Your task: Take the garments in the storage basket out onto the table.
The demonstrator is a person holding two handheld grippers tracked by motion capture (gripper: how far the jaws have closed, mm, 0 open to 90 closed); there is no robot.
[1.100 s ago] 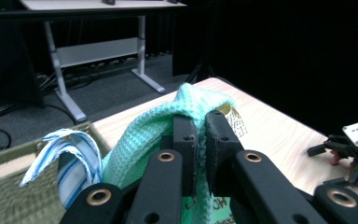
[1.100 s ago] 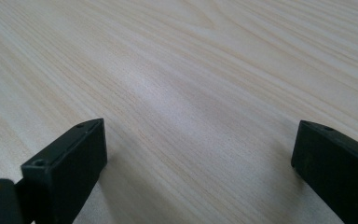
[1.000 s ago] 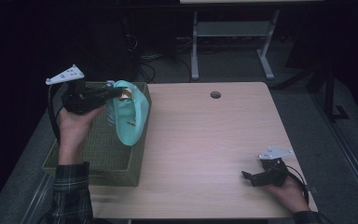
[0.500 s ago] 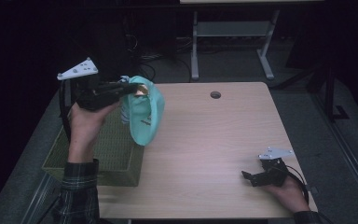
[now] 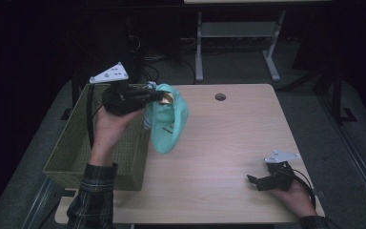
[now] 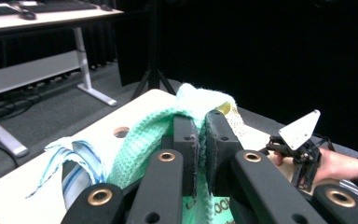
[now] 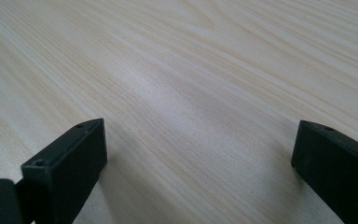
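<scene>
A mint-green waffle-knit cloth (image 5: 167,125) is held clear of the table, hanging at about 10 o'clock from the tabletop's centre, just past the right rim of the basket. A small yellow tag (image 5: 167,98) is seen near its top edge. In the left gripper view the cloth (image 6: 144,140) is draped over both black jaws, and a fold of it is pinched between the pads, which are closed tight on the fabric. A second piece of fabric, white with blue stripes (image 6: 77,161), is seen hanging beside the green one at 8 o'clock from the jaws; whether it is clamped too cannot be told.

The left gripper (image 5: 159,97) is held level, pointing toward 3 o'clock in the high view, with its grey three-cornered plate on top and a plaid sleeve (image 5: 95,195) below the hand.

The olive-green woven rectangular basket (image 5: 71,152) is placed along the table's left edge, at 9 o'clock from centre, directly under the left forearm.

The light wooden table (image 5: 228,143) carries a round cable hole (image 5: 220,97) at 12 o'clock.

The right gripper (image 5: 253,182) is rested at 4 o'clock near the table's front right corner, well apart from the cloth. In the right gripper view its jaws are spread wide over bare wood grain (image 7: 191,93), with nothing between them.
</scene>
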